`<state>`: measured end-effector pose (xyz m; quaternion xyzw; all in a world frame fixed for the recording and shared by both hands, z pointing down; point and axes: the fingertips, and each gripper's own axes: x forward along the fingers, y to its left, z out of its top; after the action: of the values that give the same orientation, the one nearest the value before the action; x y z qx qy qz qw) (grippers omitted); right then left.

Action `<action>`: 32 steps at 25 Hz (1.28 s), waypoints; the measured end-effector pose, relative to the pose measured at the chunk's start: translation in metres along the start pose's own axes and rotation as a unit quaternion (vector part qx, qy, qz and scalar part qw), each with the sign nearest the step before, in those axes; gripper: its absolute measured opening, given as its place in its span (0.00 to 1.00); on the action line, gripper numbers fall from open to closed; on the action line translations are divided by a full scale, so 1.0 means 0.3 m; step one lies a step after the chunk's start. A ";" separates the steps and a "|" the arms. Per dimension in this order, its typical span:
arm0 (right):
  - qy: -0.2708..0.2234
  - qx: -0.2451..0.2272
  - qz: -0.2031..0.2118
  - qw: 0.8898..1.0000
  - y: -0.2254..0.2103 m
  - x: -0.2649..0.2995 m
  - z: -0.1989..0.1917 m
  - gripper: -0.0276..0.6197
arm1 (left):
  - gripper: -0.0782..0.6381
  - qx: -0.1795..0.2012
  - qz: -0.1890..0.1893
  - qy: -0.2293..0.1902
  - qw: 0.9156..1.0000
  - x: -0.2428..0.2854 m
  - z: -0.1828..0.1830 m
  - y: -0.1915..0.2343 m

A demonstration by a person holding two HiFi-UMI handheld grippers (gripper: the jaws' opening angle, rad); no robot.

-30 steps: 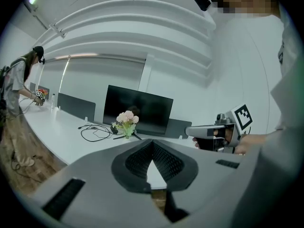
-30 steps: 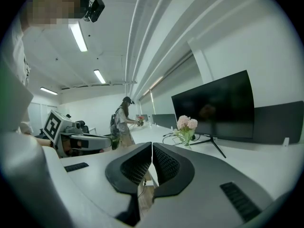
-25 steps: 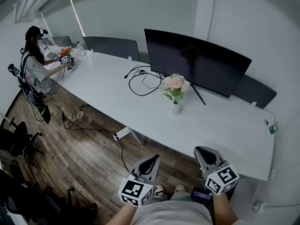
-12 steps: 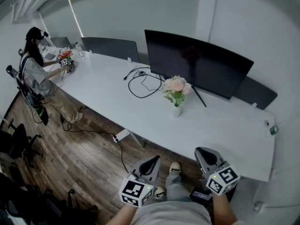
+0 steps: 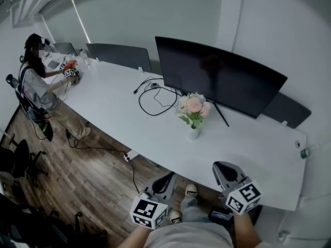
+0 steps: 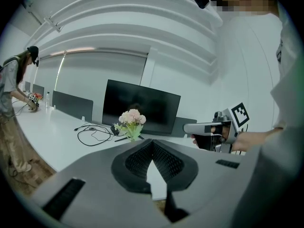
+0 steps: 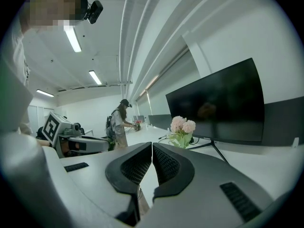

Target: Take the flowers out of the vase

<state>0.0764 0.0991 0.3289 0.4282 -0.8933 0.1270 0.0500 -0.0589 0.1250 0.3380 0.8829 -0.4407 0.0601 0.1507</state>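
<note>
White table (image 5: 116, 115); monitor (image 5: 217, 76) behind flowers (image 5: 193, 106).

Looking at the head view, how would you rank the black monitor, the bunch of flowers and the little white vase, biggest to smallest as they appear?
1. monitor
2. flowers
3. vase
All three stand close together, so nearness to the camera barely skews this.

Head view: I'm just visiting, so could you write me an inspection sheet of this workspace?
Surface: long white table, mostly bare.
Job's things: pink flowers standing in a small white vase, mid-table.
Clutter: dark monitor behind the vase.
Grippers: left gripper and right gripper both shut, empty, short of the table's near edge.
Cables: black cable looped left of the vase.
Surroundings: wooden floor; a person at the table's far end.
</note>
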 end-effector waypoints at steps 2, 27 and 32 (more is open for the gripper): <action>0.000 -0.004 0.005 1.000 -0.043 0.033 0.017 0.09 | 0.11 0.002 0.002 0.000 1.000 0.055 0.017 0.018; 0.025 -0.003 0.061 0.998 -0.342 0.289 0.069 0.09 | 0.11 0.002 0.053 0.010 0.999 0.403 0.131 0.163; 0.027 0.000 0.039 0.999 -0.367 0.313 0.078 0.09 | 0.11 -0.004 0.032 0.017 0.999 0.444 0.137 0.188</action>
<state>0.1037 -0.0441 0.3451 0.3896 -0.9076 0.1406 0.0689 -0.0243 -0.0212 0.3430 0.8667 -0.4660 0.0783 0.1601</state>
